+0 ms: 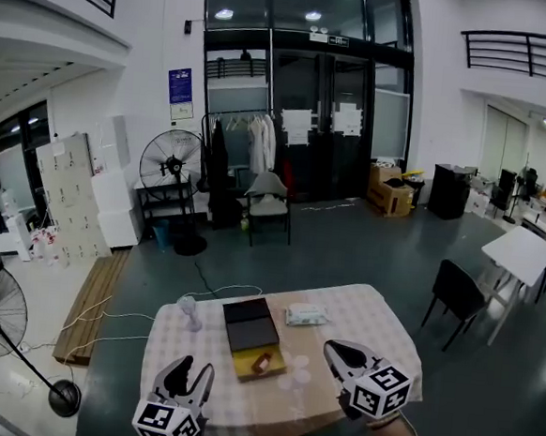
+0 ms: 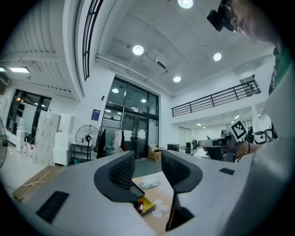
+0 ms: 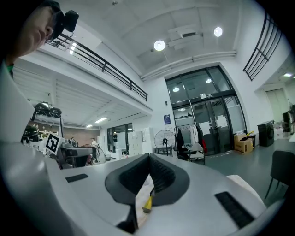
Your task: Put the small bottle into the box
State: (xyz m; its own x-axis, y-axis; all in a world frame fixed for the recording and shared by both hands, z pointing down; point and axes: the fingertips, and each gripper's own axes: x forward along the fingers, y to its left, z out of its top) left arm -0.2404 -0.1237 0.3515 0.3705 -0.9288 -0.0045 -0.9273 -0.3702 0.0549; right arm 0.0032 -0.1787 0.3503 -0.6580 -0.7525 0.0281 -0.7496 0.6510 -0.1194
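Observation:
An open box sits mid-table: a black lid (image 1: 251, 323) laid back and a yellow tray (image 1: 260, 364) toward me. A small brown bottle (image 1: 262, 361) lies inside the yellow tray. My left gripper (image 1: 195, 371) hovers over the table's near left corner, short of the box, its jaws open with nothing between them. In the left gripper view the bottle (image 2: 140, 206) and the yellow tray (image 2: 148, 207) show low between the left gripper (image 2: 147, 162) jaws. My right gripper (image 1: 331, 347) is to the right of the box with its jaws shut and empty. In its own view the right gripper (image 3: 149, 160) has a yellow tray corner (image 3: 147, 205) below it.
The table has a checked cloth (image 1: 369, 314). A white tissue packet (image 1: 305, 314) lies right of the lid, a small desk fan (image 1: 190, 311) stands left of it, and pale round discs (image 1: 295, 374) lie beside the tray. A standing fan (image 1: 2, 318) and a black chair (image 1: 457, 291) flank the table.

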